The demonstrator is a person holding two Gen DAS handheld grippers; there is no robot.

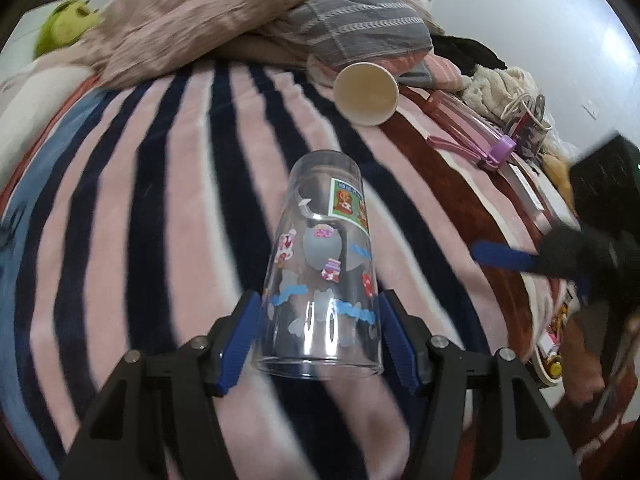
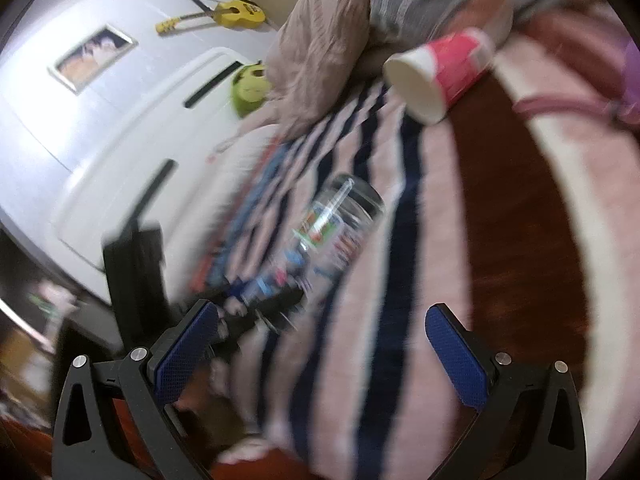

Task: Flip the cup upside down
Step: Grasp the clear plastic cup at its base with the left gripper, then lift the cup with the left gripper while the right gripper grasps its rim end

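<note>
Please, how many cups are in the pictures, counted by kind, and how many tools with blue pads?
Clear plastic cup with stickers: 1, held in the left tool
Paper cup: 1, lying on its side on the striped blanket
Tools: 2, counting the right tool, which is open
Total: 4

The cup is a clear plastic tumbler covered in colourful cartoon stickers. Its wide open rim points toward the camera and its closed base points away. It sits over the striped blanket, between two blue pads.
</note>
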